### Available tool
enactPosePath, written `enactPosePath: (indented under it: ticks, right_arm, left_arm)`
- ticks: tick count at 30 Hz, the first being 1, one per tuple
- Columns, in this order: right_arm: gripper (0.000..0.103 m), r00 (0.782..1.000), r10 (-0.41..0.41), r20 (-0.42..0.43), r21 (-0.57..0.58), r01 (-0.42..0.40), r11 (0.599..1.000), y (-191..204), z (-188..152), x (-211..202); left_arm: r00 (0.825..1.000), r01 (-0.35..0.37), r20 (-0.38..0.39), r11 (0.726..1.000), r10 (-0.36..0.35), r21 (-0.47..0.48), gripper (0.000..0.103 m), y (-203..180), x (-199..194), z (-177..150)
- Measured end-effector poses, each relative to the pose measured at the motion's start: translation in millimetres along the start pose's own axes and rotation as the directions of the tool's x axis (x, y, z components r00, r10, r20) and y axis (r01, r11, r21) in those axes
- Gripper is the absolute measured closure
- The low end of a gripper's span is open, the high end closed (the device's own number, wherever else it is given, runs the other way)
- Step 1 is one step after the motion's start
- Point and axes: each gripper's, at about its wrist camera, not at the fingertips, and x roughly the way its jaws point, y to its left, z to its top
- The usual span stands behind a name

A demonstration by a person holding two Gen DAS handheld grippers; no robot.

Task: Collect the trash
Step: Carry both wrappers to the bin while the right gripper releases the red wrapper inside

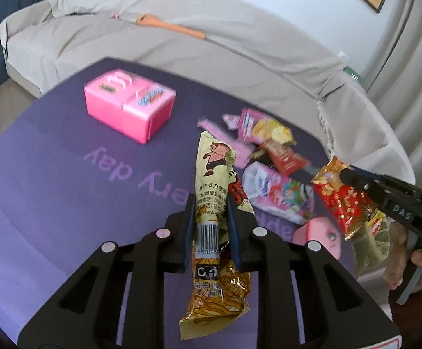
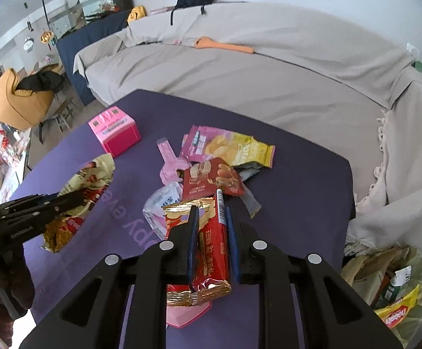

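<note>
Pinched in the left tool [image 1: 209, 203]: a yellow noodle wrapper [image 1: 211, 174], lifted off the counter [image 1: 51, 189]. Clamped in the right tool [image 2: 209, 213]: a red wrapper [image 2: 211, 244]. Both angled downward. Still heaped mid-counter: more wrappers [image 2: 219, 160]. Partly filled already, off the counter's right edge: trash bag [image 2: 391, 285].

The noodle-snack wrapper [image 1: 211, 203] hangs between the left gripper's [image 1: 210, 203] fingers [image 1: 188, 226]. Ahead of them and to the left, a box [image 1: 129, 107] stands on the table mat [image 1: 51, 197]. Ahead and to the right lies a heap of wrappers [image 1: 269, 157]. Another wrapper [image 2: 211, 241] sits between the right gripper's [image 2: 210, 212] fingers [image 2: 192, 232]; a trash bag [image 2: 391, 285] is off the table's edge to their right.
</note>
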Motion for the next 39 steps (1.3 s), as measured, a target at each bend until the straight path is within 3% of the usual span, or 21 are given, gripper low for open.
enactPosePath:
  ticks: [8,19,27,39]
  right_arm:
    - [0.084,0.995,0.019,0.098,-0.01,-0.018,1.0,-1.0,6.3,-39.7]
    - [0.084,0.978,0.013,0.207,0.041,-0.022,0.999,-41.6,-2.7,-87.9]
    - [0.084,0.962,-0.105,0.253,0.089,0.085,0.992,-103.6,-29.0,-119.3]
    - [0.084,0.931,-0.282,0.23,0.264,0.219,0.939,-215.9,-95.8,-154.4]
  left_arm:
    - [0.993,0.035,0.113,0.999,-0.032,-0.033,0.084,6.0,-45.7,21.2]
    - [0.987,0.072,0.144,0.997,-0.073,0.015,0.084,-39.9,-61.9,32.6]
    - [0.987,0.118,0.099,0.987,-0.128,0.106,0.084,-113.3,-40.0,36.8]
    - [0.952,0.299,-0.016,0.917,-0.306,0.265,0.084,-252.6,7.7,25.6]
